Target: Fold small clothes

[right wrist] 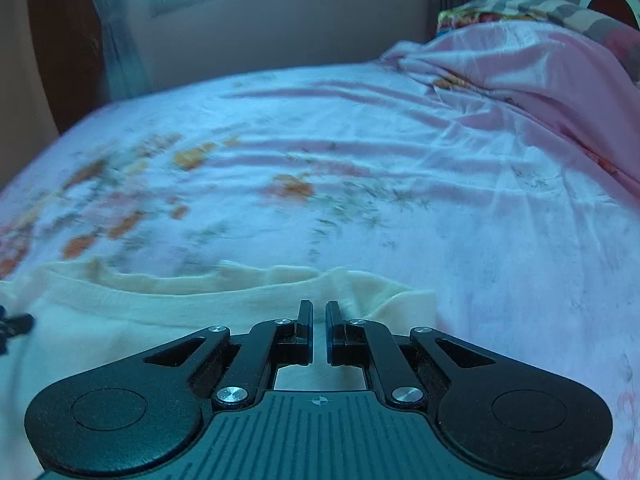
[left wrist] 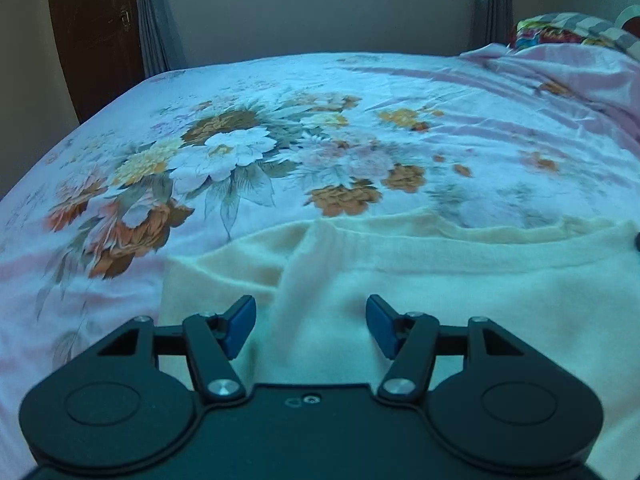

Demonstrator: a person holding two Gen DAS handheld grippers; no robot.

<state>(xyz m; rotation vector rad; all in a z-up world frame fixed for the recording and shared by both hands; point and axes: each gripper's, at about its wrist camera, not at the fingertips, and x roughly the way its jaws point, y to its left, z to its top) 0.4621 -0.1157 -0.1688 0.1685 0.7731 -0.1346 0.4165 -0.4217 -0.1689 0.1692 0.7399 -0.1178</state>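
A cream knit garment (left wrist: 440, 280) lies on the flowered bedsheet (left wrist: 280, 120), with a raised fold running up its left part. My left gripper (left wrist: 311, 320) is open just above it, its blue pads either side of that fold. In the right wrist view the same garment (right wrist: 160, 320) lies at the lower left, its ribbed edge facing away. My right gripper (right wrist: 319, 320) is nearly shut, with a thin gap between the fingers, over the garment's right corner. I cannot tell whether cloth is pinched in it.
The bed runs back to a wall with a window and curtains (left wrist: 156, 20). A brown door (left wrist: 92, 32) stands at the left. A pink sheet and patterned pillows (right wrist: 520, 60) are heaped at the right.
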